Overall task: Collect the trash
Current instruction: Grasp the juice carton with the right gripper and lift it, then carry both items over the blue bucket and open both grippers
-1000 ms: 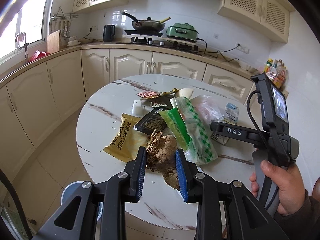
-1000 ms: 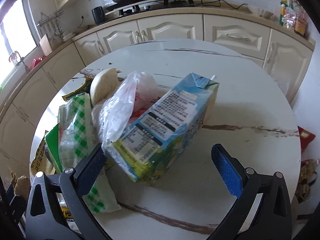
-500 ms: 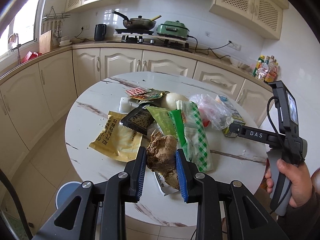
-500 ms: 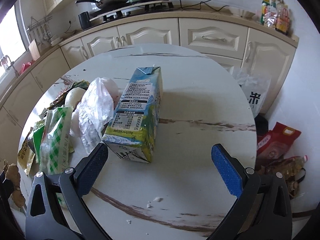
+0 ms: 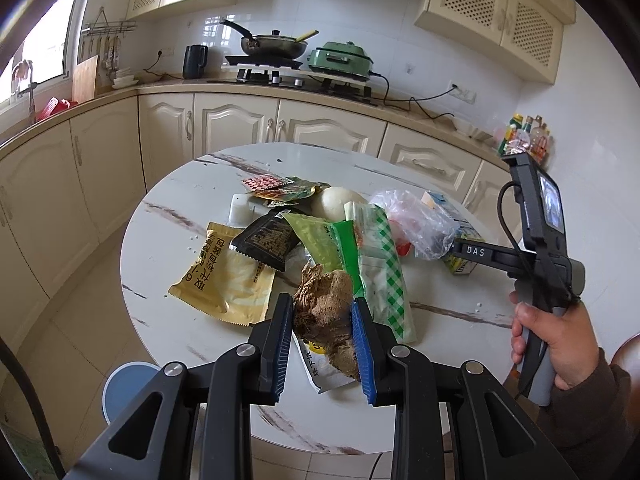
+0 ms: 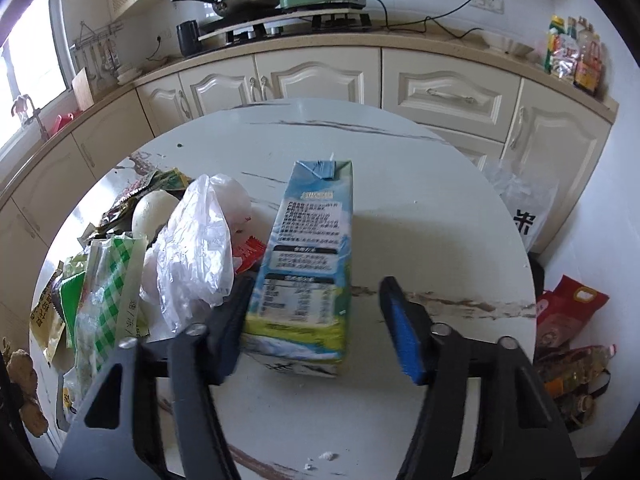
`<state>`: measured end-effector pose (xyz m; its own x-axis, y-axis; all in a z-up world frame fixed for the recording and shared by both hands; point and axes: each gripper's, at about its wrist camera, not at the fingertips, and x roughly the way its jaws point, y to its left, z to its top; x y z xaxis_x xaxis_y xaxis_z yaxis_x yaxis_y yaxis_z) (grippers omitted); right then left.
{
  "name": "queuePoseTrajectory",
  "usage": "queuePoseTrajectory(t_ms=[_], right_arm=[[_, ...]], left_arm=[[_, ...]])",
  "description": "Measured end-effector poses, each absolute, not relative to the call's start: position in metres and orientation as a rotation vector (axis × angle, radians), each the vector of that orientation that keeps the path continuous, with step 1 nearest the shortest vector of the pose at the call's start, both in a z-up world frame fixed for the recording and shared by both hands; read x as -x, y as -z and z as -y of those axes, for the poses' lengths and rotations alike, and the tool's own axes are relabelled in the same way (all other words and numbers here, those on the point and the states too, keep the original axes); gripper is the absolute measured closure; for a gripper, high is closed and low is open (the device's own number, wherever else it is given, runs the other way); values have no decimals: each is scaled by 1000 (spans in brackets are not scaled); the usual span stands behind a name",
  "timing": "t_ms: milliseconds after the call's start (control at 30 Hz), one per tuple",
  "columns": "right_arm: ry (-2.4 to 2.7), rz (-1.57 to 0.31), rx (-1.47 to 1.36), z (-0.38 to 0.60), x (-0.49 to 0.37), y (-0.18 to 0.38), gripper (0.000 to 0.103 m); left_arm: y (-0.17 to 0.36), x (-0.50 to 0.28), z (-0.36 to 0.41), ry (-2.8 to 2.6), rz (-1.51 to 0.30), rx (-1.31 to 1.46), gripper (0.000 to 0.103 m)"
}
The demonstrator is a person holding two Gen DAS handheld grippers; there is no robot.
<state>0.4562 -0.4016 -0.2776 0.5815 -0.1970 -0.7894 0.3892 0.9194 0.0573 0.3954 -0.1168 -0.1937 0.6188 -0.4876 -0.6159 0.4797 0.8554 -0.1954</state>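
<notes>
Milk carton (image 6: 304, 276) lying on counter (image 6: 420, 208), now between closing right tongs (image 6: 316, 332), pads not yet pressing both sides; ginger root (image 5: 324, 312) clamped in left tongs (image 5: 322, 344), trash pile beside

My right gripper (image 6: 316, 324) is motion-blurred as its jaws close around the carton (image 6: 306, 268); can't tell if the left pad touches it, right pad is clear of it. Carton's far side is hidden in my left view behind the clear plastic bag (image 5: 416, 220). Its print is too small to read. White wrapper (image 5: 324, 364) is mostly hidden under the ginger root (image 5: 326, 312). My arm is cut off at the sleeve (image 5: 588, 412).
</notes>
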Motion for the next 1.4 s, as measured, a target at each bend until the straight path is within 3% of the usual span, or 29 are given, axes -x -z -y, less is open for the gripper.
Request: queuePoseTrajectory(t_ms=[200,400,567,800,1133,1400], right_arm=[[357,-803,-256,412,-421,263,64],[328,-677,-244,396,-392,214,64],[92,-626,-187,320,-401,182,64],[-243,-653,-106,176,-444,191,64],[-479,-802,7,-7,-522,282,64],[-432,-1101,74,-51,-584,438,64]], left_arm=[[188,-392,112,584,-700,36,78],[174,-380,89,596,-660,77,78],[164,-370,42,538,-621,112,78],[170,-359,-62,357,-611,165,78],[250,-395,-178,163,-769,225,78],[375,-465,-209,143,-1029,290,78]])
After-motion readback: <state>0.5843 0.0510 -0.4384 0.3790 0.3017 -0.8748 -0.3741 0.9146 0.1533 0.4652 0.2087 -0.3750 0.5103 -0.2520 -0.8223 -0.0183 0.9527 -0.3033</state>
